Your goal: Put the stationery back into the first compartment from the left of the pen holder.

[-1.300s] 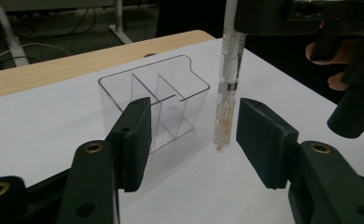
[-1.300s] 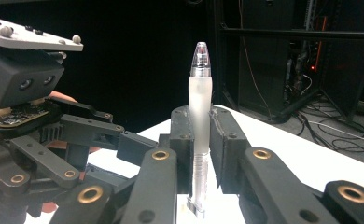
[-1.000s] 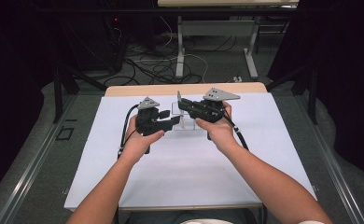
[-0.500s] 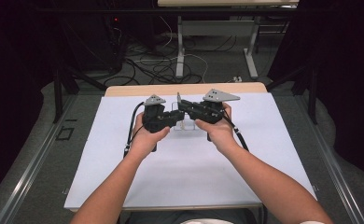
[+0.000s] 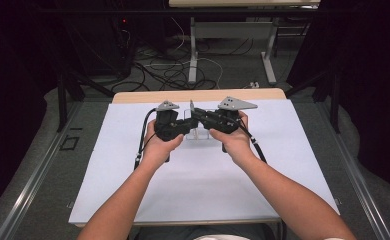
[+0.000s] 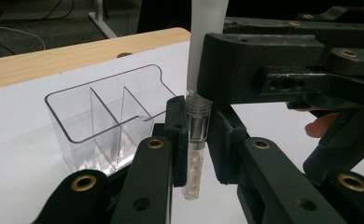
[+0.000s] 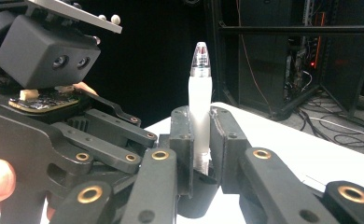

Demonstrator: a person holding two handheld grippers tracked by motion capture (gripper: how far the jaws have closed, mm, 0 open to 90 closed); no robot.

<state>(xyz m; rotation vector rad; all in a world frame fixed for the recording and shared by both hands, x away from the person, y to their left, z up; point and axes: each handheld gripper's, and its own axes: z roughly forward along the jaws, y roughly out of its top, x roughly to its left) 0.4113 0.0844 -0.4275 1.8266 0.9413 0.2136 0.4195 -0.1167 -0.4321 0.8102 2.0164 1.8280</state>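
Pen (image 7: pixel 200 100) stands upright between both sets of jaws, one item in two parts, held just above the white table cover (image 5: pixel 198 195).

Left gripper (image 6: pixel 198 140): jaws have just been closing and now clamp the clear lower tube (image 6: pixel 196 140) of the pen. Pads press on it from both sides just under the threaded neck. The tube's bottom end hangs below the pads, just over the cover. Some pale bits sit inside the tube; can't tell what they are.

Right gripper (image 7: pixel 200 149): jaws clenched on the frosted white barrel (image 6: pixel 206 42), directly above the left jaws. In the right gripper view the barrel rises out between the pads and ends in a silver band and a clear pointed tip (image 7: pixel 201 53). The barrel's lower end meets the threaded neck of the tube.

Beyond the left jaws, to their left side: one clear plastic organizer (image 6: pixel 103 123), standing on the cover, apart from both grippers. Two dividers, so three compartments.

High view: both grippers (image 5: pixel 189 125) meet nose to nose at mid-table, the organizer just behind them, wooden table edge (image 5: pixel 198 95) past that.

Count: one pen, one organizer, two grippers, two hands.
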